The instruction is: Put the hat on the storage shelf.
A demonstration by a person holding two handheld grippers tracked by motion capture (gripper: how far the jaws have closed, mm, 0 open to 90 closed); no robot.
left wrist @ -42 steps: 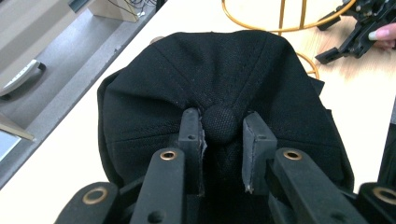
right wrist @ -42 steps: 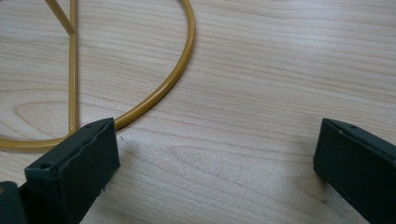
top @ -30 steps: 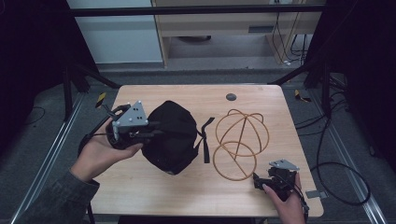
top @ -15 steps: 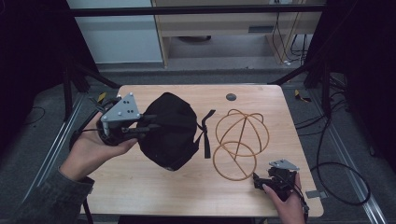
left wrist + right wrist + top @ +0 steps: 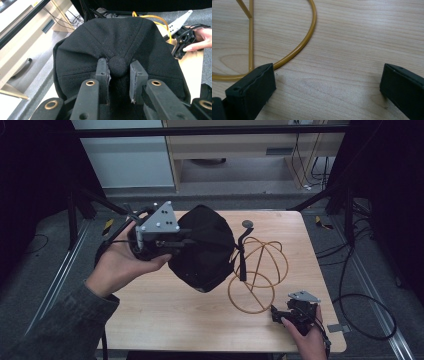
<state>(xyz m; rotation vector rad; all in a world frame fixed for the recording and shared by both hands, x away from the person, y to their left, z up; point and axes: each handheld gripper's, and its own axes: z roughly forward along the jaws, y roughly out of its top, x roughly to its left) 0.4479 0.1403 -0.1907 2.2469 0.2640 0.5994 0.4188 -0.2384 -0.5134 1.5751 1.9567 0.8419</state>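
Cap [image 5: 205,247] left of frame [image 5: 257,270] (touching).

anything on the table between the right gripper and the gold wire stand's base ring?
Nothing. The right gripper view shows bare light wooden table between the open right gripper and the gold wire hat stand's base ring, which runs just past the left-hand jaw.

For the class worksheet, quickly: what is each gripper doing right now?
Left gripper: shut on the black cap, pinching its top button.
Right gripper: open, holding nothing, low over the table beside the yellow wire frame.
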